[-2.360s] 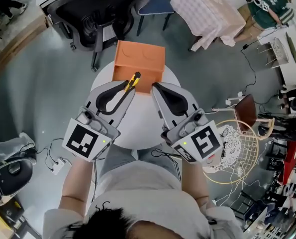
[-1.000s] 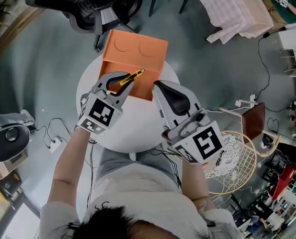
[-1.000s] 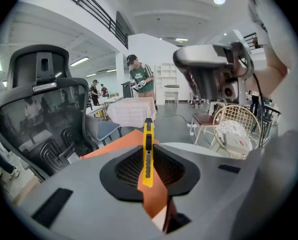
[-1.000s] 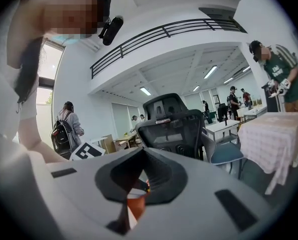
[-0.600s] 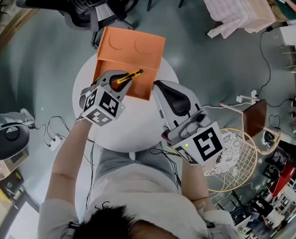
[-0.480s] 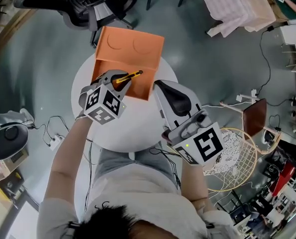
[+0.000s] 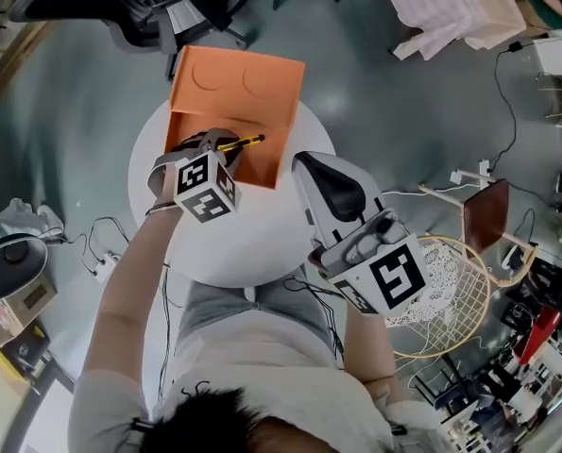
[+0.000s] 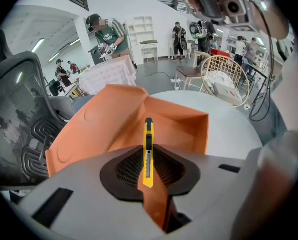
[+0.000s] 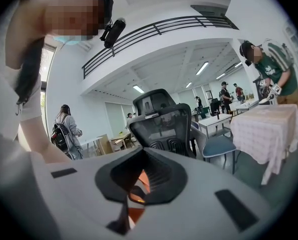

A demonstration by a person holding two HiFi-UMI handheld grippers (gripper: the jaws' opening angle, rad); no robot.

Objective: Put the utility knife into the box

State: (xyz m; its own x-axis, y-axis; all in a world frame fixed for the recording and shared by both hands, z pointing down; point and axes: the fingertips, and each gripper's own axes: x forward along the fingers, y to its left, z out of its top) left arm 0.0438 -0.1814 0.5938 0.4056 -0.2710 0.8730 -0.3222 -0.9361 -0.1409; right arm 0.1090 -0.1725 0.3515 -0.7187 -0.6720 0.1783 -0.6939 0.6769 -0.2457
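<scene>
Over the orange box (image 7: 271, 159), left tongs (image 7: 222, 145) clamp a slim yellow-and-black utility knife (image 7: 243, 142), right tongs (image 7: 301, 161) pressed together.

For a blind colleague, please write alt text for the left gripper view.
The left gripper is shut on a yellow utility knife that points toward the open orange box on a round white table. People stand in the hall behind.

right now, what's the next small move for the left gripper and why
Probably dip the left gripper slightly lower into the orange box. It is shut on the utility knife, which points over the box's open inside, so a short drop readies the release.
</scene>
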